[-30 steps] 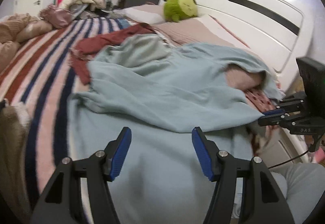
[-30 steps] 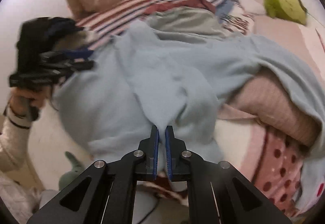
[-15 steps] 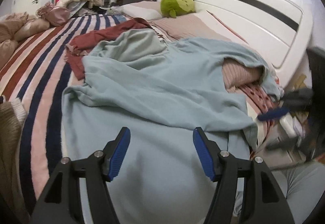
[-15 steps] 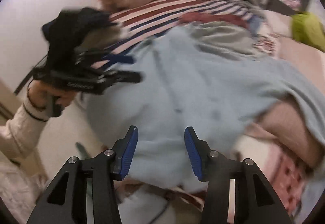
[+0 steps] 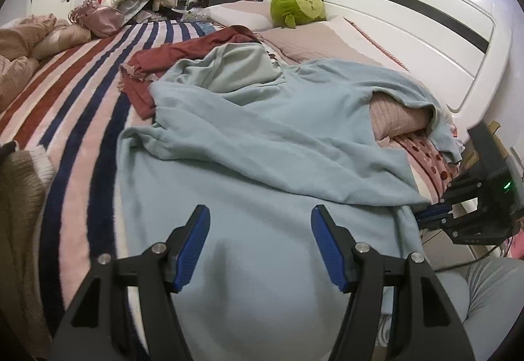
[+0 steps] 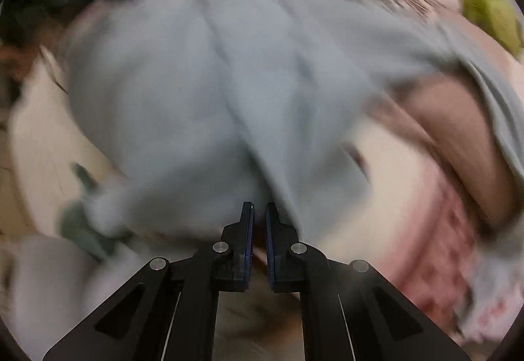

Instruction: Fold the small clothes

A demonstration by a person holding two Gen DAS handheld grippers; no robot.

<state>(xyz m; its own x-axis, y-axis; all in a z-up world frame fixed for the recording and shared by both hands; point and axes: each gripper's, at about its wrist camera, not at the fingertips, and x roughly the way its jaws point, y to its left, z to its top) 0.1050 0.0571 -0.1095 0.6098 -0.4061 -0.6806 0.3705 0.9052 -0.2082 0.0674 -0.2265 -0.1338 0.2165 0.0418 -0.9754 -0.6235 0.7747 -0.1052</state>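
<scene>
A light blue sweatshirt (image 5: 262,144) lies spread and rumpled across the bed, one fold laid over its lower part. My left gripper (image 5: 260,244) is open and empty just above the garment's near part. The right gripper (image 5: 435,218) shows at the garment's right edge in the left wrist view. In the blurred right wrist view the right gripper (image 6: 258,217) has its jaws nearly together at the sweatshirt's (image 6: 229,82) near edge; I cannot tell whether cloth is pinched between them.
A dark red garment (image 5: 170,56) lies behind the sweatshirt on the striped blanket (image 5: 82,82). A green plush toy (image 5: 299,5) sits on the pillows by the white headboard (image 5: 409,20). Pink bedding (image 5: 399,115) bulges under the sweatshirt's right side. A brown knit (image 5: 19,197) lies left.
The right gripper opened half a second ago and its jaws have now come together again at the sweatshirt's near edge, moving fast. The left gripper stayed open and shifted slightly.
</scene>
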